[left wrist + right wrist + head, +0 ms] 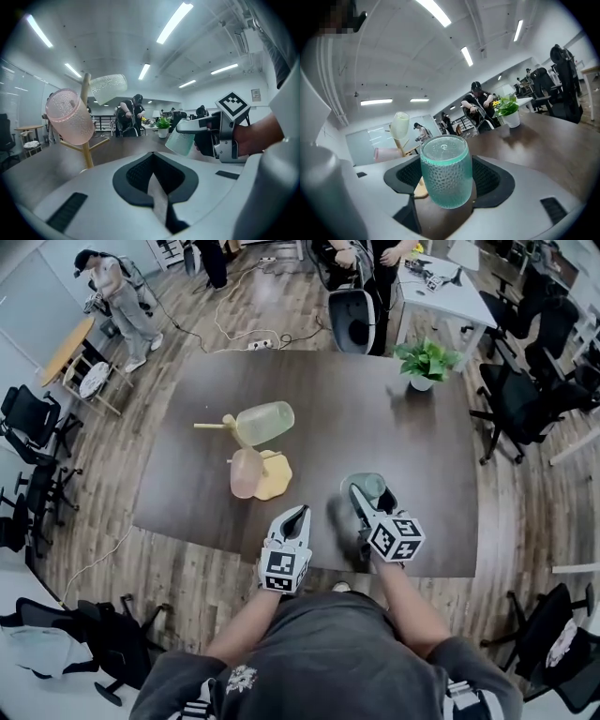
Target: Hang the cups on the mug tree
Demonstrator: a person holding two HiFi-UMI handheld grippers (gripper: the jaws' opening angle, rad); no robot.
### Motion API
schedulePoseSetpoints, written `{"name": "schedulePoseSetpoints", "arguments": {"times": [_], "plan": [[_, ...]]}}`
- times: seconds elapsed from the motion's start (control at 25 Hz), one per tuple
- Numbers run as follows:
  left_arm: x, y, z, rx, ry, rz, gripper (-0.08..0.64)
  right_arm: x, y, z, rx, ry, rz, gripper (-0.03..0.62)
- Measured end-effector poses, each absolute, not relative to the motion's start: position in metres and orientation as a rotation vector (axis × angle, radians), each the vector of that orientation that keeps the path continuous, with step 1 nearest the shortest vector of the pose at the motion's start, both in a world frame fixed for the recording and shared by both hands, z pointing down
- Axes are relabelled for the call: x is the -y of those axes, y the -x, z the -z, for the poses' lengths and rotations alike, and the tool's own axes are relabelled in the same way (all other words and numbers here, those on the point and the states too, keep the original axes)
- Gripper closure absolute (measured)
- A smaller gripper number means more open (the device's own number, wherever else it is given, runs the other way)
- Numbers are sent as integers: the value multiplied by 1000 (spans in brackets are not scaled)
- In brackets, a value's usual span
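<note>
Right, the right hand-held gripper (449, 187) is clamped across the teal cup (443, 164), held above the counter (375, 409). The side grip probably leaves its mouth free for a peg. The left hand-held gripper (153, 168) waits empty, jaws together. On the mug tree (86, 150), the pink cup (70, 115) and pale cup (108, 87) already hang.

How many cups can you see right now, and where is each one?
3. A pale green cup and a pink cup hang on the mug tree; a teal cup is clamped in the right hand-held gripper. None appears hidden.
</note>
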State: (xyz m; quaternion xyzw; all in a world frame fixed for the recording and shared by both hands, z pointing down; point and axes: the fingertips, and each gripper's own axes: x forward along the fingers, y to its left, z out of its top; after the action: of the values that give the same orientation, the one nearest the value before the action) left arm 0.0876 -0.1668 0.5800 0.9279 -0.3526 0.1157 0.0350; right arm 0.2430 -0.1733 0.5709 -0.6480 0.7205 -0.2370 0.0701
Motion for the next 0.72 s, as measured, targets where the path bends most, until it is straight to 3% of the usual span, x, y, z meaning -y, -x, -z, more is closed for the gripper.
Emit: {"name": "schedulePoseSetpoints", "arguments": {"times": [0.72], "plan": [[180,-10,-584,1201,-2864,-424,554,256,-161,-551,-2042,1558,954,252]]}}
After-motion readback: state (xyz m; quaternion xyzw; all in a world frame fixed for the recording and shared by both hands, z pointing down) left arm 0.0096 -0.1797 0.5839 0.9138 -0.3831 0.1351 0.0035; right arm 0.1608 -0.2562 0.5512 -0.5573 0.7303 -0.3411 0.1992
